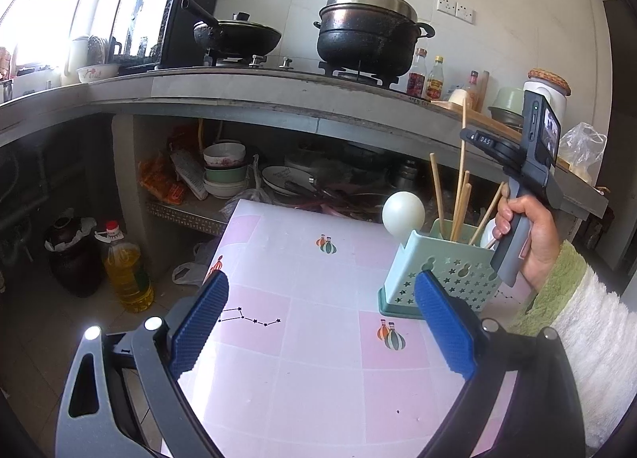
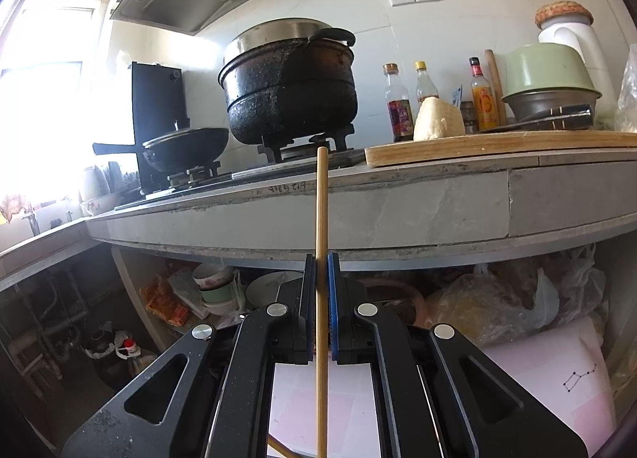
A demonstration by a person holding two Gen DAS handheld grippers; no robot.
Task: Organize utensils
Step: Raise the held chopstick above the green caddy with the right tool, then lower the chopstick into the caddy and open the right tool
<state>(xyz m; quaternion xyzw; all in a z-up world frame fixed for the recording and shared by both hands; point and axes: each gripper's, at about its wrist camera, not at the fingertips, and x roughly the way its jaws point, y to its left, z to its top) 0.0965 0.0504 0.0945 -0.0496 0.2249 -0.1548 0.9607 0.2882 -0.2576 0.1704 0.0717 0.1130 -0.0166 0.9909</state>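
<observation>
The left gripper [image 1: 320,322], its ribbed blue rubber pads [image 1: 199,322] standing wide apart with nothing between them, hangs over the glossy pink-and-white checked table cover [image 1: 310,378] printed with little balloons. On that cover, just beyond the right pad, sits the mint-green plastic utensil holder [image 1: 442,274], square-sided and pierced with star-shaped holes. Several pale bamboo chopsticks [image 1: 437,195] lean in it at different angles, beside a smooth white round-bowled spoon [image 1: 403,213]. The right gripper [image 2: 321,278], of matt black plastic, is clamped tight on one slim straight bamboo chopstick [image 2: 321,211], which stands upright between the pads. A hand [image 1: 529,235] in a fluffy green-and-white sleeve [image 1: 589,322] holds that gripper above the holder.
</observation>
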